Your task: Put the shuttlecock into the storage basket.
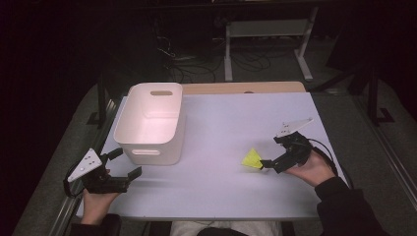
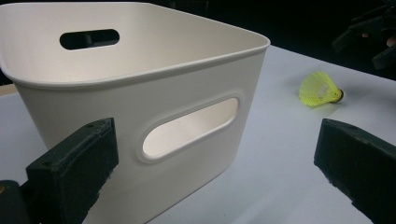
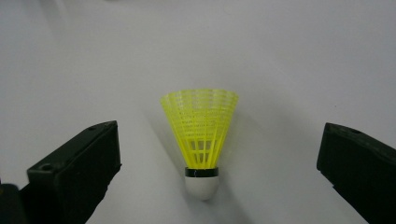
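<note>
Hand-held gripper point(image 3: 219, 177) facing shuttlecock's point(image 3: 201, 135) cork end

High view looks down; all views share the shuttlecock point(image 3: 201, 140) (right closest).

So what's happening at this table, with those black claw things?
A person holds a two-jaw gripper in each hand. The right gripper is open and lined up on a yellow shuttlecock lying on the white table, cork end toward the jaws, not yet gripped. The left gripper waits open beside a white plastic bin, touching nothing.
</note>
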`<state>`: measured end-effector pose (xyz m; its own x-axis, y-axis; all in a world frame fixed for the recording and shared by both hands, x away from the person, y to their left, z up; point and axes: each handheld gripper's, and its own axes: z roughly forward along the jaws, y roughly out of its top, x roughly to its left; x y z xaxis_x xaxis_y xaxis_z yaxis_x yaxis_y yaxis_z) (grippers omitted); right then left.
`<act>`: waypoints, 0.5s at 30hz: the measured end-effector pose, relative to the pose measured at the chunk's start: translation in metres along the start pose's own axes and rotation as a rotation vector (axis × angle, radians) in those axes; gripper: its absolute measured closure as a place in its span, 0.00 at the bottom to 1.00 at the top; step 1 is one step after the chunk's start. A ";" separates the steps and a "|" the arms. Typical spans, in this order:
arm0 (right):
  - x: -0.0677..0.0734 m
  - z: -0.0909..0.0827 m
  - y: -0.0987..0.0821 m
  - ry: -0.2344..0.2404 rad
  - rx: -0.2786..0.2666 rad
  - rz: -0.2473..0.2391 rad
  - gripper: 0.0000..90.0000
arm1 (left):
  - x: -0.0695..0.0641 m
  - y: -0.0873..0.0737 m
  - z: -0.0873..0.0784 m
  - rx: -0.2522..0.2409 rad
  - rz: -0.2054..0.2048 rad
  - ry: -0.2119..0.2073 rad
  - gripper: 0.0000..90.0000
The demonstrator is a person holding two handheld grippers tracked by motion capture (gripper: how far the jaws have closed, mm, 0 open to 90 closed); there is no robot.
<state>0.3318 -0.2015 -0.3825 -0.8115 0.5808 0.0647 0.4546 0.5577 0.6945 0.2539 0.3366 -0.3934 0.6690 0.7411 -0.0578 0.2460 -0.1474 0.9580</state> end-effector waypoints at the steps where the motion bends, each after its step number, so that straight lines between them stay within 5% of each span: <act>1: 0.000 0.001 0.000 0.002 0.007 0.005 0.00 | 0.000 0.000 0.000 -0.001 -0.001 0.000 0.00; 15: -0.003 0.014 0.000 0.022 0.064 -0.001 0.00 | 0.000 0.000 0.000 -0.001 -0.001 -0.001 0.00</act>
<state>0.3395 -0.1945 -0.3929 -0.8197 0.5672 0.0802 0.4754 0.5955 0.6477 0.2536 0.3365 -0.3934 0.6696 0.7403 -0.0593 0.2460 -0.1458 0.9582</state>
